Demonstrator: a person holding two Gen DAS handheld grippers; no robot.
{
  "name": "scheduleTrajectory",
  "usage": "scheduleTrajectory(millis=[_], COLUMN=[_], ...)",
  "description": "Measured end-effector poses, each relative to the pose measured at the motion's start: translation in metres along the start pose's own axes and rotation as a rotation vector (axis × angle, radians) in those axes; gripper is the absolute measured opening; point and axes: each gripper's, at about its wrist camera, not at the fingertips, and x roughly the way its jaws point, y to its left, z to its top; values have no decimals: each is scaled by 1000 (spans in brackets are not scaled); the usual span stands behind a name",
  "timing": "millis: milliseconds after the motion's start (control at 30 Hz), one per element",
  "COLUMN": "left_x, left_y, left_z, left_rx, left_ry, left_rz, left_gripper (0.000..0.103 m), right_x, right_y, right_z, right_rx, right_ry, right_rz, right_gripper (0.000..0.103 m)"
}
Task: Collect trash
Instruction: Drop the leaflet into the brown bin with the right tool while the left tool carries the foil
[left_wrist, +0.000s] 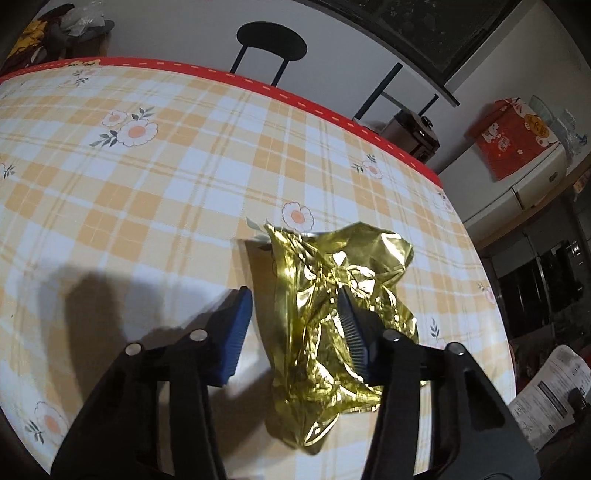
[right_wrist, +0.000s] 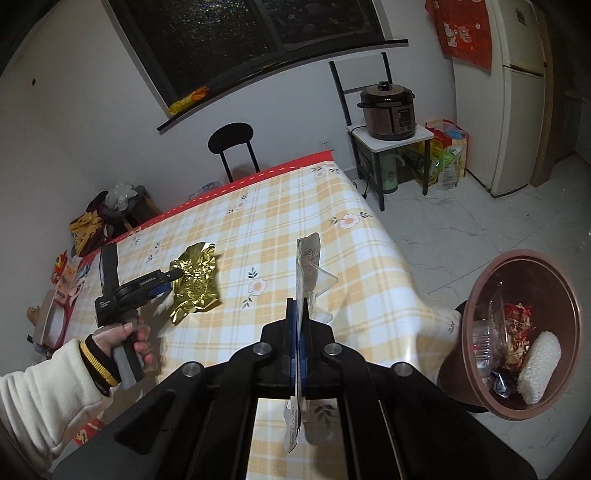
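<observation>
Gold foil wrapper (left_wrist: 332, 295) is lying crumpled on the checked table (left_wrist: 147, 184), with the left claw (left_wrist: 295, 325) standing partly open around it, one pad pressing into the foil. The right claw (right_wrist: 300, 314) is clamping a clear plastic package (right_wrist: 308, 266) above the table, near the brown bin (right_wrist: 524, 332) holding trash.

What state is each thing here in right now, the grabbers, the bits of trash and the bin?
Left gripper: open, jaws either side of the foil.
Gold foil wrapper: crumpled, on the table.
Right gripper: shut on the clear plastic packet.
Clear plastic packet: pinched, lifted upright.
Brown bin: on the floor beside the table, partly filled with trash.
Cooker: lid on.
</observation>
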Motion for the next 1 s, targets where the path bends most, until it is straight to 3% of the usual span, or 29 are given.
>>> scheduleTrajectory(millis=[33, 133, 167, 400, 1000], left_x=[2, 6, 4, -38, -251], left_y=[0, -2, -3, -3, -35], left_z=[1, 3, 2, -10, -51], left_rx=[-2, 0, 9, 40, 125], left_ry=[2, 12, 5, -47, -344], left_rz=[0, 15, 25, 18, -26], left_gripper=[43, 15, 12, 8, 7], right_x=[-1, -1, -2, -4, -50], right_y=[-1, -2, 0, 18, 54], right_z=[0, 1, 1, 8, 19], right_rx=[1, 0, -2, -30, -80], right_ry=[0, 2, 2, -12, -130], right_rz=[-2, -4, -2, 39, 149], right_gripper=[3, 3, 3, 3, 3])
